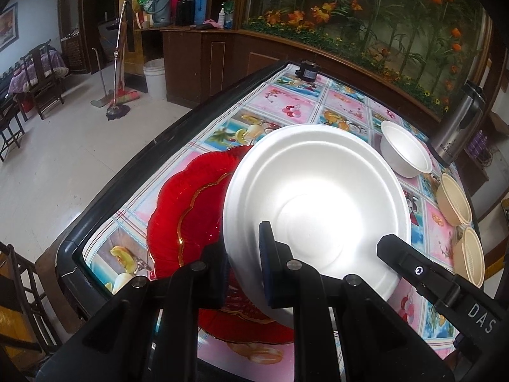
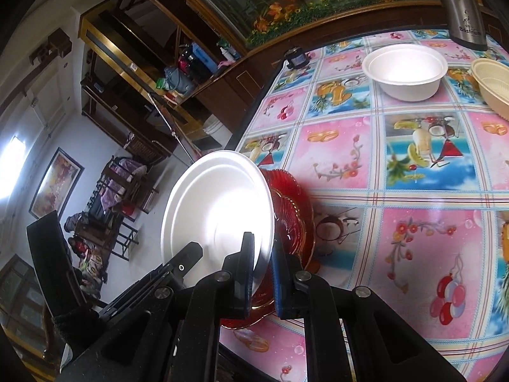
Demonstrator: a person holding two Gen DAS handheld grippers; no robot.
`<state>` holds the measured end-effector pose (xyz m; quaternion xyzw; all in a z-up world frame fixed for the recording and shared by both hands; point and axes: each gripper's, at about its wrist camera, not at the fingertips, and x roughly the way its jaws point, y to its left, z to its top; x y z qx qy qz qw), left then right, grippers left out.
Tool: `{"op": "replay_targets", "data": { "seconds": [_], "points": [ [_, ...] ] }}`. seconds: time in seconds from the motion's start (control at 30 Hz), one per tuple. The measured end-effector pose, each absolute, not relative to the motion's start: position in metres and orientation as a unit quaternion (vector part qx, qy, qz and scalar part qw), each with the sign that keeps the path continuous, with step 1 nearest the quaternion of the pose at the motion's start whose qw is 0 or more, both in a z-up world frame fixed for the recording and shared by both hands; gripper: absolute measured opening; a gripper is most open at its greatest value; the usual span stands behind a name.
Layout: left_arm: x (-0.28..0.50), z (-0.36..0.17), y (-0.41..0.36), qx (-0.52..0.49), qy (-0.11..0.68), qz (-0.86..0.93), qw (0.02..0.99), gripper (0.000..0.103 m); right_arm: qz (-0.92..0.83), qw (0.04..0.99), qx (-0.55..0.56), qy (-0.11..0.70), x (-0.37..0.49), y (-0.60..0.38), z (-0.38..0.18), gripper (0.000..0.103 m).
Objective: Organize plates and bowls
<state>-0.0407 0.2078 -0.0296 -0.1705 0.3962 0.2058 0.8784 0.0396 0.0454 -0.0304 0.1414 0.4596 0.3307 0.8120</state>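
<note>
A white foam plate (image 1: 318, 203) is held tilted above a red glass plate (image 1: 187, 210) on the table. My left gripper (image 1: 245, 270) is shut on the white plate's near rim. My right gripper (image 2: 262, 273) is shut on the same white plate (image 2: 216, 213), and its other finger (image 1: 410, 264) shows over the plate in the left wrist view. The red plate (image 2: 292, 210) lies under and beside the white one. A white foam bowl (image 1: 404, 149) (image 2: 404, 70) stands further back. Two cream bowls (image 1: 455, 203) (image 1: 470, 258) lie at the right edge.
The table has a fruit-patterned cloth (image 2: 413, 175) and a dark rim (image 1: 159, 140). A steel thermos (image 1: 458, 127) (image 2: 464, 9) stands at the far side. A small black device (image 1: 307, 70) sits at the far corner. A cream bowl (image 2: 490, 82) is beside the white bowl.
</note>
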Motion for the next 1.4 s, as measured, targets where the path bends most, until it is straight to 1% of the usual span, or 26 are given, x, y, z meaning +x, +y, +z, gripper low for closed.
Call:
{"op": "replay_targets", "data": {
  "seconds": [0.83,1.4],
  "points": [
    [-0.035,-0.054,0.226,-0.176,0.425,0.224,0.859,0.015,0.329,0.799,0.116,0.49,0.047,0.076,-0.052,0.009],
    [-0.029,-0.067,0.227,-0.173,0.438,0.228,0.852,0.015,0.321,0.795,0.109,0.504,0.051,0.08,-0.066,0.009]
  ]
}}
